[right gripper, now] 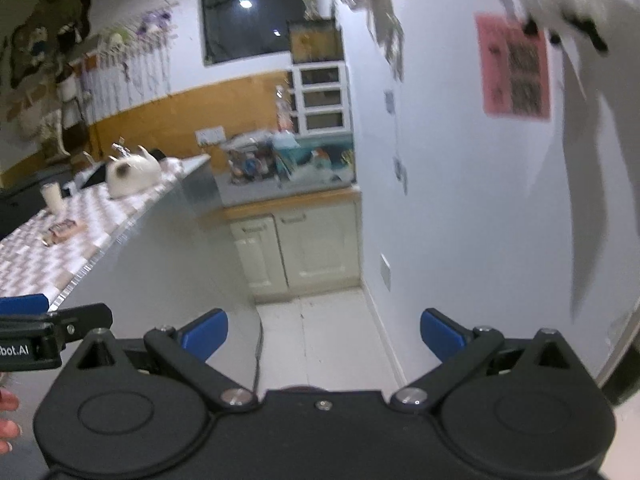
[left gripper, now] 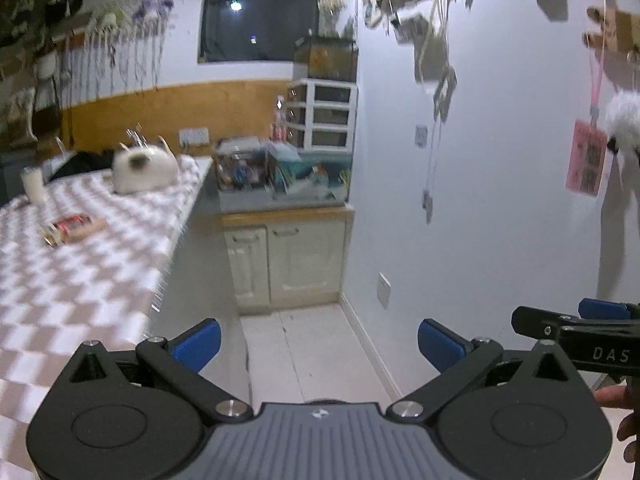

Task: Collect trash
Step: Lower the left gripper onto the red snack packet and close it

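Observation:
A red and brown snack wrapper [left gripper: 72,227] lies on the checkered table [left gripper: 80,280] at the left; it also shows in the right wrist view [right gripper: 62,232]. My left gripper [left gripper: 319,344] is open and empty, held above the floor beside the table's right edge. My right gripper [right gripper: 323,334] is open and empty, to the right of the left one. The right gripper's fingers [left gripper: 560,322] show at the right of the left wrist view. The left gripper's fingers [right gripper: 60,316] show at the left of the right wrist view.
A white teapot-like object [left gripper: 144,170] and a white cup [left gripper: 34,184] stand on the table. A cream cabinet [left gripper: 286,260] with a fish tank [left gripper: 284,168] and white drawers [left gripper: 326,116] stands ahead. A white wall [left gripper: 500,200] runs along the right. White floor tiles [left gripper: 312,352] lie between.

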